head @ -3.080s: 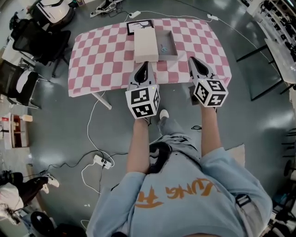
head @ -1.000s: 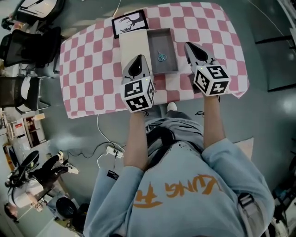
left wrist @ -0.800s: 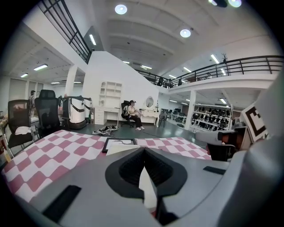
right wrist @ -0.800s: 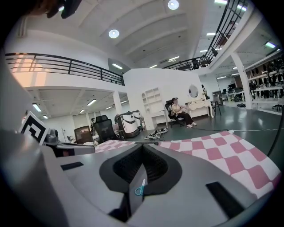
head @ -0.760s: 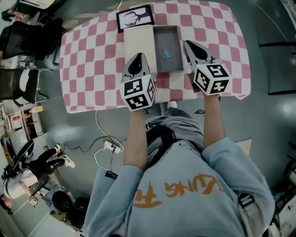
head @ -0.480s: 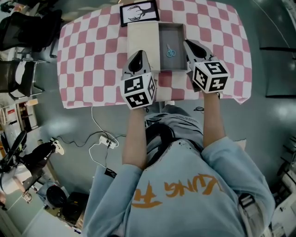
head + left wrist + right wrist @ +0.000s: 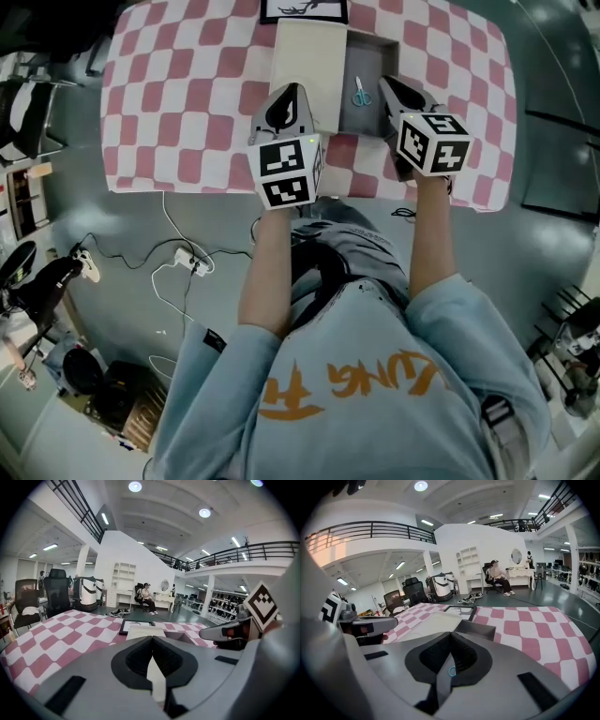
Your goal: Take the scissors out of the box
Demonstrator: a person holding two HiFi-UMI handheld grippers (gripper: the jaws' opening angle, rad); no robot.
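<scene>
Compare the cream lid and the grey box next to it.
Colour: the cream lid is pale, the grey box dark. Top: the lid shows a plain closed face, the box is open and holds the scissors. Place: the lid lies left of the box. Both are rectangular, side by side on the checked cloth.
</scene>
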